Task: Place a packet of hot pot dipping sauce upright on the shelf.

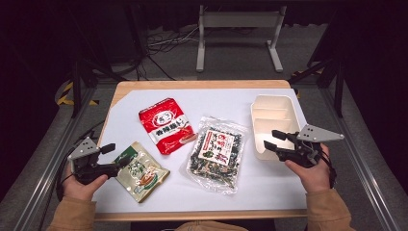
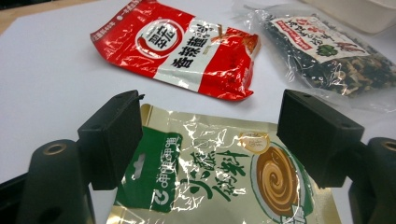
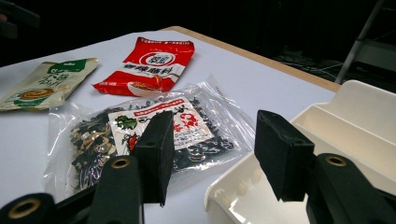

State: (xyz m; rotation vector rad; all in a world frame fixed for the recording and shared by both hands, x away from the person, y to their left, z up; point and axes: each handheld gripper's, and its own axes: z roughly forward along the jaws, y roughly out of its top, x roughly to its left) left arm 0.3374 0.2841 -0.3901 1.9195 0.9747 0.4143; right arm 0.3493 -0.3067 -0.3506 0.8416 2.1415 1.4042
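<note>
Lying flat: gold-green pouch (image 2: pixel 210 177) (shiny, crinkled), w/ brown swirl.

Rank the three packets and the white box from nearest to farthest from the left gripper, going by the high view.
1. Green packet, right at the left gripper.
2. Red packet, mid-table, farther back.
3. Clear packet, right of centre.
4. White box, far right.

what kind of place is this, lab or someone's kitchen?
Probably a lab recording rig, not a kitchen: white-topped table fenced by metal framing, dark surround, loose cables on the floor, food packets laid out beside a tray.
</note>
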